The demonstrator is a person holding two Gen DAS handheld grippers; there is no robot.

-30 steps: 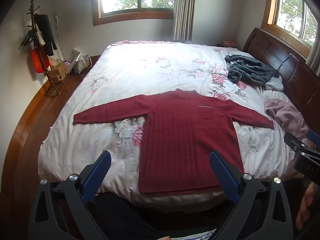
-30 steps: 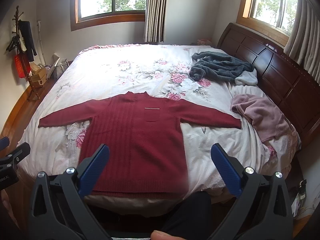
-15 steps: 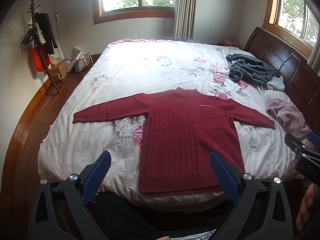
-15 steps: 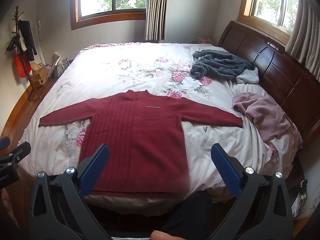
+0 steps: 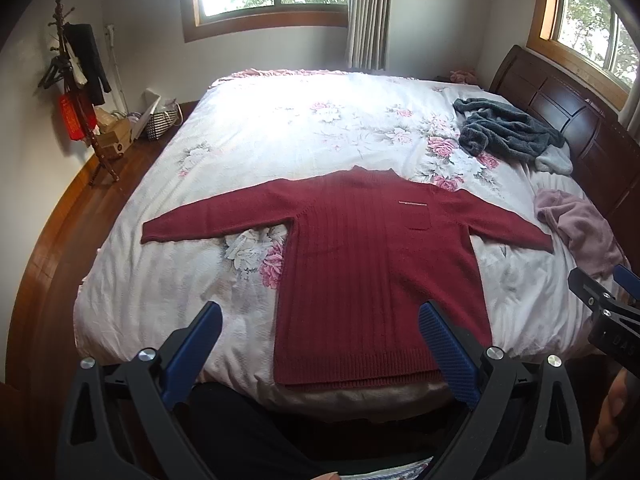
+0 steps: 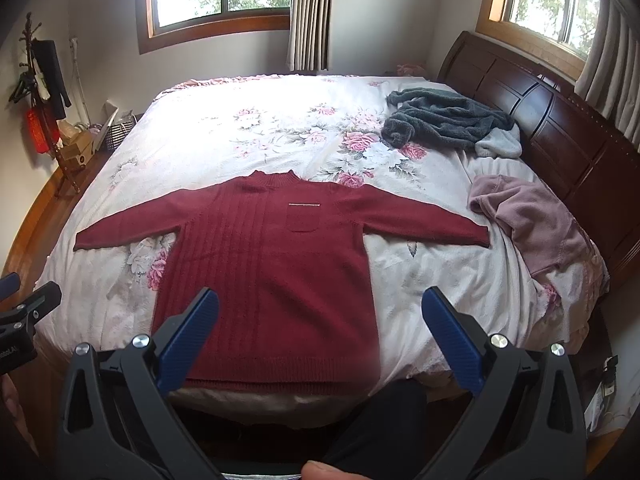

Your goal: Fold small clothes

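Both the left claw (image 5: 320,344) and right claw (image 6: 320,328) gape wide, empty, low in frame above a flat red sweater (image 6: 264,276) on the bed (image 6: 440,288).

A dark red sweater (image 5: 372,276) lies flat, face up, sleeves spread wide, hem at the bed's (image 5: 280,128) near edge.

Left gripper (image 5: 318,336) level, jaws spread wide, blue pads (image 5: 448,352) well apart, nothing between them. Right gripper (image 6: 320,322) alongside at like height, likewise spread and empty; its tip visible at the right edge of the left view. Fingers of right hand (image 5: 608,420) behind it. Dark-clothed legs (image 5: 240,432) below both.
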